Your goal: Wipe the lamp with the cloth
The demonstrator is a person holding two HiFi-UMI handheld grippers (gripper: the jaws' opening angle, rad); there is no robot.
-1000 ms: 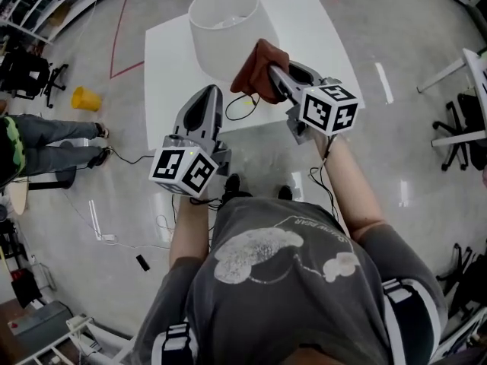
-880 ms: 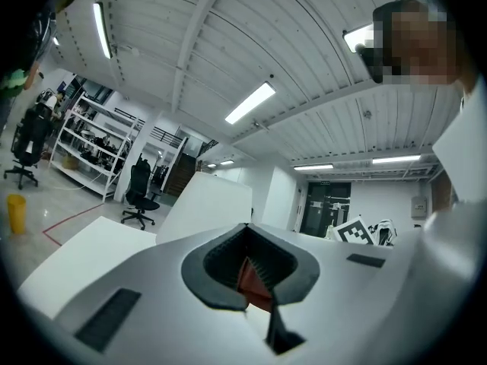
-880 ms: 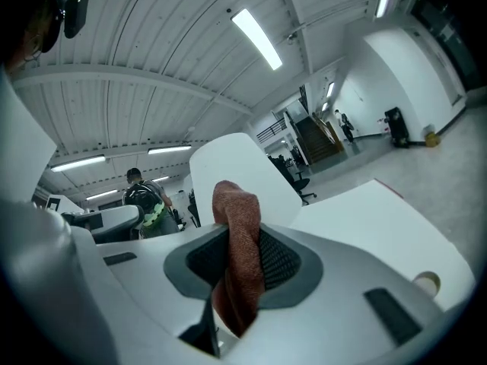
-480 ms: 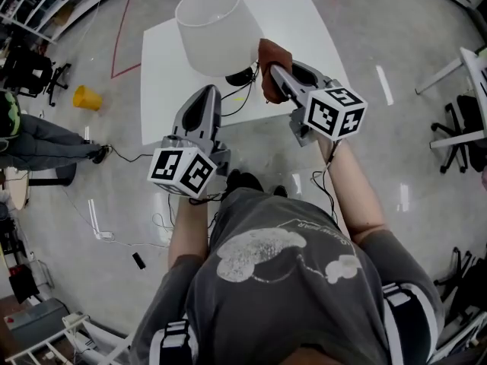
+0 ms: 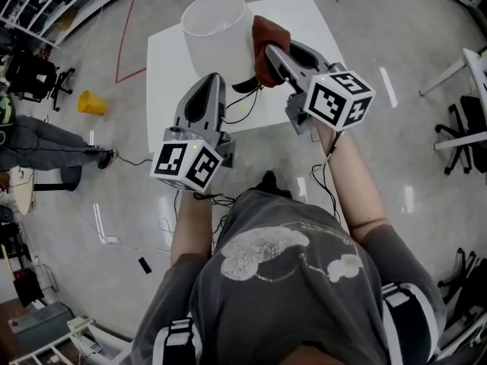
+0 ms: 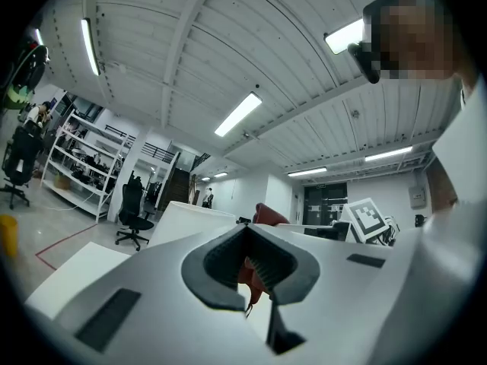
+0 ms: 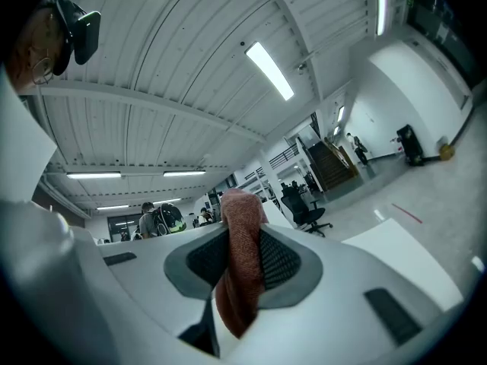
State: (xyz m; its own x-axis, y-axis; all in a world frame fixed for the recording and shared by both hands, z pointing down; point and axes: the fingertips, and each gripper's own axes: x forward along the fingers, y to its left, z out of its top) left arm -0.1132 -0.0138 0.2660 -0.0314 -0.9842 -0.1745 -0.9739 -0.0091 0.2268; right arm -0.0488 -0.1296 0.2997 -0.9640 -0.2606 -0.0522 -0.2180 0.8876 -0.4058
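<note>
A lamp with a white shade (image 5: pixel 217 33) and a black base (image 5: pixel 245 87) stands on a white table (image 5: pixel 167 74). My right gripper (image 5: pixel 268 54) is shut on a rust-brown cloth (image 5: pixel 267 38), which rests against the shade's right side. The right gripper view shows the cloth (image 7: pixel 242 265) pinched between the right gripper's (image 7: pixel 240 272) jaws and hanging down. My left gripper (image 5: pixel 214 80) points at the shade's near side, just short of it, shut and holding nothing. In the left gripper view the cloth (image 6: pixel 268 214) shows beyond the left gripper (image 6: pixel 247 268).
A black cable (image 5: pixel 242 114) trails from the lamp base over the table's near edge. On the floor to the left are a yellow object (image 5: pixel 91 103), an office chair (image 5: pixel 30 78) and a seated person's legs (image 5: pixel 46 139). Another chair (image 5: pixel 464 128) stands at the right.
Both grippers have moved forward towards the lamp. The right gripper has carried the cloth up against the shade's right side; the left gripper has closed in below the shade.
</note>
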